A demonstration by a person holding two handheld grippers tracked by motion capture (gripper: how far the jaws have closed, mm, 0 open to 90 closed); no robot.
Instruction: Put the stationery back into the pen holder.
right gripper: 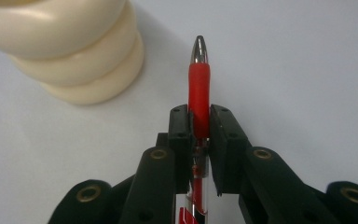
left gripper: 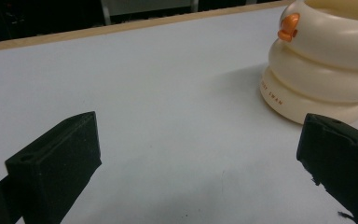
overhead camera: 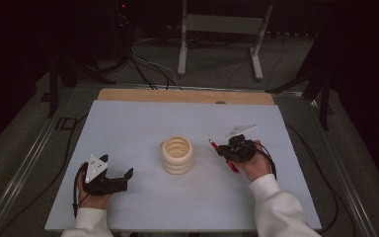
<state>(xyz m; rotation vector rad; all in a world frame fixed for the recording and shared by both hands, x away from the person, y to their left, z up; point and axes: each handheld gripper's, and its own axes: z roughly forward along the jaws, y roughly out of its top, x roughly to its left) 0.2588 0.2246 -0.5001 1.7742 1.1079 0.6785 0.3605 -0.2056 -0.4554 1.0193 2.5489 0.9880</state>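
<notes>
My right gripper [right gripper: 199, 122] has its jaws clamped on a red pen [right gripper: 199, 88], whose silver tip sticks out ahead of them, held above the bench [overhead camera: 128, 128]. The cream ringed holder [right gripper: 70, 51] stands ahead and to the left of those jaws, near the pen tip but apart from it. My left gripper [left gripper: 200, 154] has its jaws wide apart with nothing between them; the holder [left gripper: 326, 65] stands just beyond its right jaw.
</notes>
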